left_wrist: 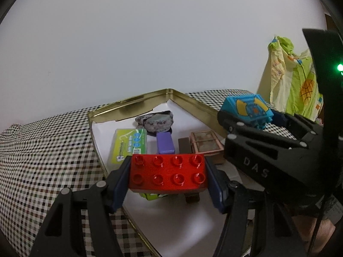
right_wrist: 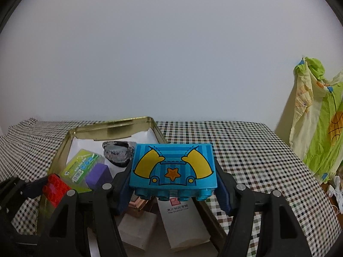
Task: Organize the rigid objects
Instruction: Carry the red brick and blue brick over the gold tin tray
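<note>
Tin [left_wrist: 150, 95]: gold tray on the checked cloth, already crowded w/ a floss box [left_wrist: 128, 145], purple block [left_wrist: 164, 143], rock [left_wrist: 155, 121] and a copper frame [left_wrist: 205, 142].
Left claw [left_wrist: 168, 176]: was clamped on the red brick [left_wrist: 168, 174], studs up, hanging over the tin's near end.
Left risk: brick prob lands on the floss box if dropped there, not much free floor.
Right claw [right_wrist: 173, 182]: was clamped on the blue brick [right_wrist: 173, 166], over the tin's right wall, above a white card [right_wrist: 182, 220].
Right risk: imo could catch the rim and tip out onto the cloth.
Both: claws sat close together, so they could've bumped.
</note>
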Tool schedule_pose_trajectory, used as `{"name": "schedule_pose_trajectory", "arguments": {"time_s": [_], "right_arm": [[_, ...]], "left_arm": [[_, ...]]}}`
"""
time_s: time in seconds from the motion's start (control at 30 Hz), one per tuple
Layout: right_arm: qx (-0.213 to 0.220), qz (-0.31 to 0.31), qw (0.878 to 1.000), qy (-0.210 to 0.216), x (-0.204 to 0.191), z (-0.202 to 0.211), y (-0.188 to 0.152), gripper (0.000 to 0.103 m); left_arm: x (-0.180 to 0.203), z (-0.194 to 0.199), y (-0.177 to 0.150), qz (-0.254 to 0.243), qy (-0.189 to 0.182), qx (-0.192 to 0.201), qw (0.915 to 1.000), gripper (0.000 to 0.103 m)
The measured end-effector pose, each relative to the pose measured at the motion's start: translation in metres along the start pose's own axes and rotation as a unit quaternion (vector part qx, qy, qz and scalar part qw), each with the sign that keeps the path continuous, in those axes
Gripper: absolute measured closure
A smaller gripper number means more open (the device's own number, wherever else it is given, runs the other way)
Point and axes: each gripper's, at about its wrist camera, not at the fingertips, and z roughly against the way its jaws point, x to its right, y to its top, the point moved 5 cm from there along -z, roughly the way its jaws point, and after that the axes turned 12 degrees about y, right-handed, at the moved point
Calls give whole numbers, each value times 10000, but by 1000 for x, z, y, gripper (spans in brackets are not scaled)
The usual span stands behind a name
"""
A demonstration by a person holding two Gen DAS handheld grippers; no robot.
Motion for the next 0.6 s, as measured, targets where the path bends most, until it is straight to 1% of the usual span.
{"name": "schedule_pose_trajectory", "arguments": {"time_s": [0.4,0.6], "right_arm": [[-354,-67,9993,111,-5,-19,-4,36],[-443,-188,9987,185,-4,-25,-6,36]], "left_arm": [[-2,-1,-1,-145,192,-66,9997,39],[-3,-1,0,-203,386,16,9990,39]]}}
